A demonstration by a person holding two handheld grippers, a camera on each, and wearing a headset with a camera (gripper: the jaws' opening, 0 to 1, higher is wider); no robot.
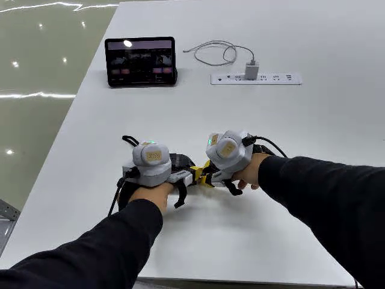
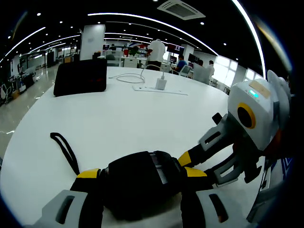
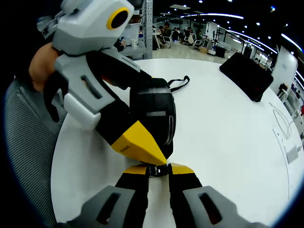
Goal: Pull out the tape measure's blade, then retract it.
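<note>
A black tape measure [image 1: 181,161] lies near the front of the white table [image 1: 301,132], and its black wrist strap [image 2: 64,149] trails off to the left. My left gripper [image 2: 142,173] is shut on the tape measure's body [image 2: 142,183], with a yellow-tipped finger on each side. From the other side, my right gripper [image 3: 157,169] has its yellow tips pinched on the small metal blade end at the case's mouth [image 3: 154,114]. In the head view the left gripper [image 1: 187,174] and right gripper [image 1: 207,176] meet tip to tip. No length of blade shows outside the case.
A dark tablet [image 1: 141,61] stands at the back left. At the back right lies a white power strip [image 1: 255,78] with a charger and a looped white cable [image 1: 213,53]. The table's left edge drops to a glossy floor. People sit at desks far behind.
</note>
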